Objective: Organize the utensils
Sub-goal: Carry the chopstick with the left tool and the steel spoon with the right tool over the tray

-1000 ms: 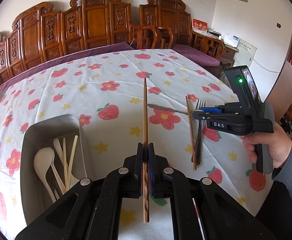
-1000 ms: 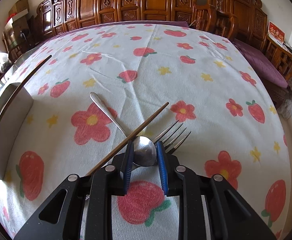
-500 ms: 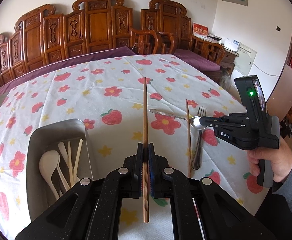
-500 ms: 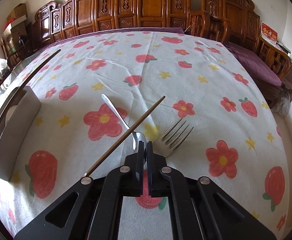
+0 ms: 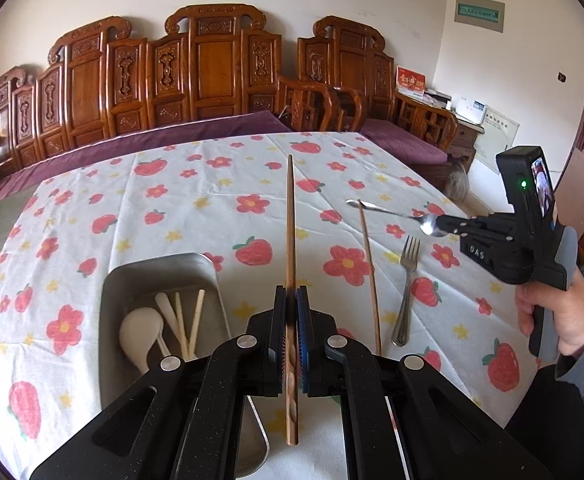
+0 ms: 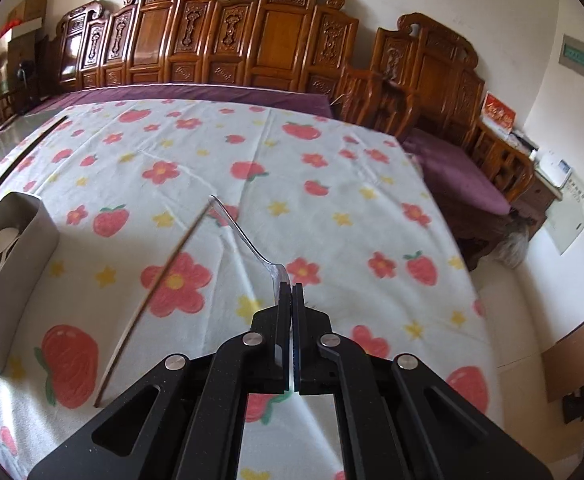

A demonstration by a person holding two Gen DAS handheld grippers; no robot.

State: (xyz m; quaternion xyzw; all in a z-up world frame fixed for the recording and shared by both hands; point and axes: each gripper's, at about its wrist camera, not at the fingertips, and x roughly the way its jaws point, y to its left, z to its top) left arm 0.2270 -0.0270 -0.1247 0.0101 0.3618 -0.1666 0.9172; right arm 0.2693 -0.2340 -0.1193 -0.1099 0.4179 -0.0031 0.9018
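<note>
- Long brown wooden chopstick (image 5: 290,216) is clamped between the fingers of the left gripper (image 5: 290,300); it runs straight ahead out of the closed pads, its carved thick end sticking back behind them, its thin end out over the cloth.
- Shiny metal spoon (image 5: 395,213) is pinched by its bowl in the right gripper (image 5: 441,226), fingers clenched on it; the handle points away from the gripper and hangs above the table, clear of the cloth.
- From the right wrist view the spoon's (image 6: 248,240) bowl sits edge-on between the closed pads of the right gripper (image 6: 292,292); the exact contact is blurred, probably on the bowl's rim.
- Second thin brown chopstick (image 5: 369,272) lies flat on the cloth, just left of a metal fork (image 5: 405,292) that lies tines away from the camera; the two are near, not touching.
- Rectangular grey metal tray (image 5: 160,276) sits on the cloth to the left of the left gripper; it holds a white plastic spoon (image 5: 142,330) and pale chopsticks (image 5: 196,320).
- White tablecloth with red strawberries and flowers (image 5: 196,204) covers the table.
- A person's hand (image 5: 559,316) in a grey sleeve grips the right gripper's handle.
- Carved wooden bench (image 5: 196,76) with a purple cushion stands behind the table.
</note>
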